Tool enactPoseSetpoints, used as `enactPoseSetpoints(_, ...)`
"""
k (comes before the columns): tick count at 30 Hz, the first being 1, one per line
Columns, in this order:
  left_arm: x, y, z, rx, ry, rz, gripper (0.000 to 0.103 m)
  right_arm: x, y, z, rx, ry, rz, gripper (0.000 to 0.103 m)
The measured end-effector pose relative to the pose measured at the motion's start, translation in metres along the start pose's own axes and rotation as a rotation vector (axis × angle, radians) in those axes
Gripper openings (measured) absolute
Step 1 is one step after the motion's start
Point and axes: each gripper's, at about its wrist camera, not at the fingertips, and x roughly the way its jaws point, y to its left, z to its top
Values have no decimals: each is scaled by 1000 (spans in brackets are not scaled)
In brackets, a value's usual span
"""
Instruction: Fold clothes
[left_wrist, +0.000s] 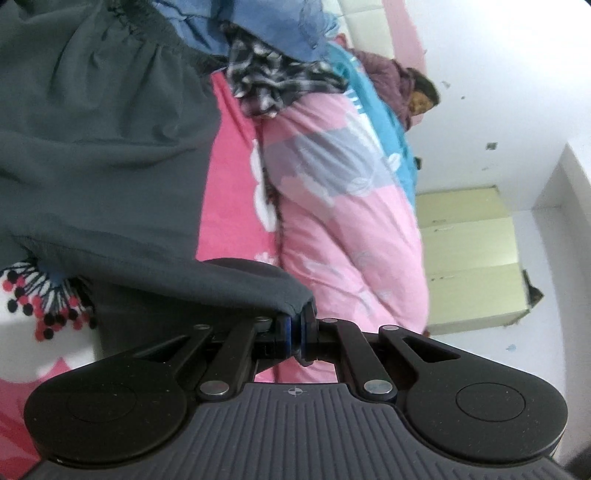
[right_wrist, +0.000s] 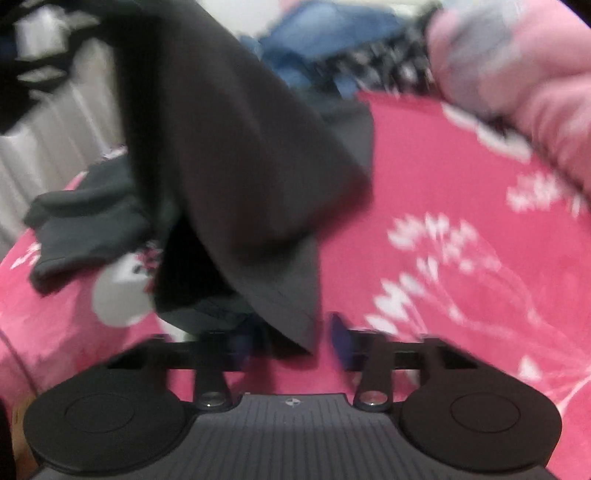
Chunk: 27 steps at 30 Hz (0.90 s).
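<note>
In the left wrist view, the left gripper is pinching a corner of the dark gray pants. The pants are stretching long from that corner up to the top left, where the stretchy waist is cut off by the edge. They are hanging over the pink bed.

In the right wrist view, everything is blurry. The right gripper is spread wide, and a pants end is hanging down between its fingers. I cannot tell if they are touching.
</note>
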Motion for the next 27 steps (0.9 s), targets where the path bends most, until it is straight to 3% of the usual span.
enactPoseSetpoints(2, -11, -3, -1, 10, -20, -24, 2, -9, -7, 8, -39, -29, -62, 1)
enactPoseSetpoints(6, -35, -4, -7, 20, 0, -64, 2, -66, -34, 48, -122, -133, -240, 1)
enactPoseSetpoints(9, -37, 4, -23, 51, 119, 7, 2, -114, -45, 71, -277, -134, -362, 1)
enactPoseSetpoints(13, -12, 33, -60, 59, 304, 142, 2, -122, -39, 59, -541, -15, -512, 1)
enactPoseSetpoints(17, 25, 74, -88, 35, 433, 269, 2, -81, -55, 19, -578, 126, -545, 1)
enactPoseSetpoints(21, 31, 88, -100, 50, 467, 320, 0, -57, -62, 1, -596, 126, -613, 1)
enactPoseSetpoints(25, 38, 100, -113, 85, 544, 397, 1, -43, -85, -9, -506, 220, -554, 2)
enactPoseSetpoints(27, 36, 98, -115, 102, 548, 396, 2, -44, -88, -15, -503, 258, -557, 4)
